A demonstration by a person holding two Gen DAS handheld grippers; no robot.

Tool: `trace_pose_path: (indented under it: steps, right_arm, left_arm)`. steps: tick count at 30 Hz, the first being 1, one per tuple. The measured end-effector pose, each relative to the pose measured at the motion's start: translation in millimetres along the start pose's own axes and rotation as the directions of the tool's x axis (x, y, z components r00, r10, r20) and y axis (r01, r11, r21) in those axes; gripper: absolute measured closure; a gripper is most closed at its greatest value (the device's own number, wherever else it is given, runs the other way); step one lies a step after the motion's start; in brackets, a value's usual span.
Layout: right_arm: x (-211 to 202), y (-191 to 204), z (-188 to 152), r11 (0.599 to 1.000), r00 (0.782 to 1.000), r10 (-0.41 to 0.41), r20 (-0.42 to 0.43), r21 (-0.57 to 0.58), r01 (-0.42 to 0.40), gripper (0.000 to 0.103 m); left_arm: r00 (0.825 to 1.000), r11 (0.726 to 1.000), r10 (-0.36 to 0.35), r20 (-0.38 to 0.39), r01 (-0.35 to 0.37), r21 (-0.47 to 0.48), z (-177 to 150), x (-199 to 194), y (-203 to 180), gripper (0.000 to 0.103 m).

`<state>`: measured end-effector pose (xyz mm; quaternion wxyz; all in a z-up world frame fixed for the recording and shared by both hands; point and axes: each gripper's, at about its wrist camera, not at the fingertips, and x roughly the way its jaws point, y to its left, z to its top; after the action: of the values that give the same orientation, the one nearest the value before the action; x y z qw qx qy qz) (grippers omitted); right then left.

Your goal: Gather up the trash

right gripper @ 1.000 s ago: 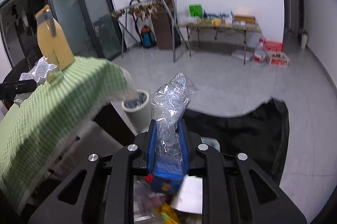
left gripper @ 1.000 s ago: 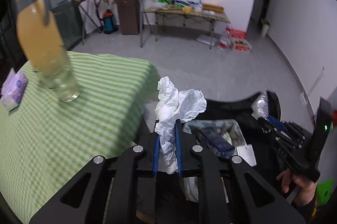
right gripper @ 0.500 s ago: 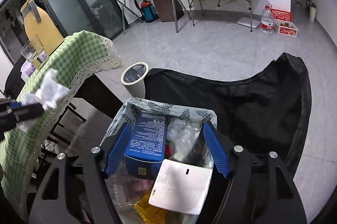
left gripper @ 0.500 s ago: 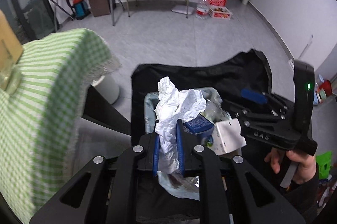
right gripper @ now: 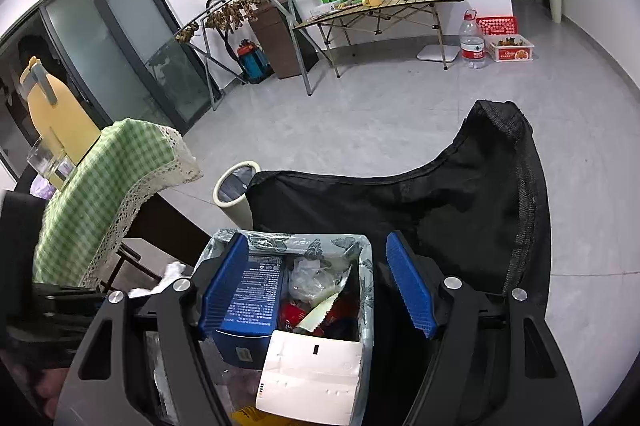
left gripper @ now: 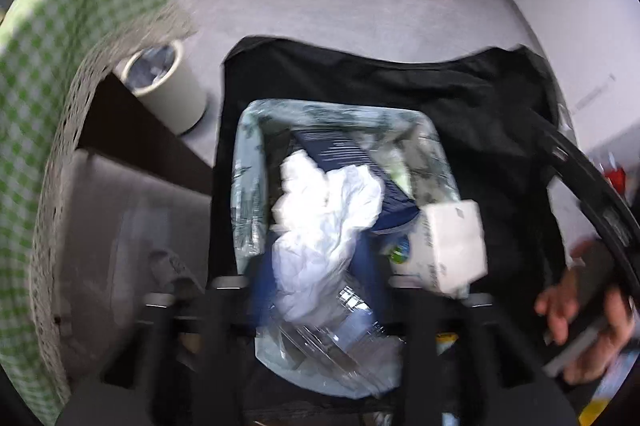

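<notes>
The black fabric chair carries the lined trash bin on its seat; the near part of both is cut off by the gripper bodies in each view. The table with the green checked cloth stands at left, its far half out of frame. A yellow pitcher and a clear glass stand on it at the far left edge. A small round wastebasket stands on the floor between the table and the chair.

The left wrist view is motion-blurred. The left gripper points steeply down over the bin; its jaws are opening, with the crumpled white tissue between the blue pads. Whether the pads touch the tissue cannot be resolved. The tissue lies over the bin contents, on top of the dark blue carton.

The right gripper stands wide apart above the bin, with nothing between its pads. The person's right hand appears at the right edge, partly cut off.

Inside the bin: the blue carton bears white print too small to read; a white box leans at the near side; crumpled clear plastic sits behind it. Red packaging below is mostly hidden.
</notes>
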<state>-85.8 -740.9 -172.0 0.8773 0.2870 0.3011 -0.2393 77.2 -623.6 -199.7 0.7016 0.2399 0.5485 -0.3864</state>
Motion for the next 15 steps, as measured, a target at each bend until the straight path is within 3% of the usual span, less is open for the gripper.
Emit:
trace_pose_path:
  steps: [2, 4, 15]
  right_arm:
    - [1.9, 0.7, -1.5, 1.000, 1.000, -0.008, -0.009, -0.012, 0.007, 0.034]
    - [3.4, -0.8, -2.4, 1.000, 1.000, -0.002, -0.015, -0.005, 0.002, 0.034]
    - [6.5, -5.8, -5.0, 0.999, 0.999, -0.034, -0.026, 0.008, 0.034, 0.034]
  left_arm:
    - [1.000, 1.000, 0.018, 0.020, -0.018, -0.013, 0.6, 2.8, 2.3, 0.048]
    - [0.999, 1.000, 0.028, 0.021, -0.028, 0.000, 0.9, 3.0, 2.8, 0.040]
    - [0.997, 0.999, 0.027, 0.066, -0.029, 0.026, -1.9, -20.9, 5.3, 0.036]
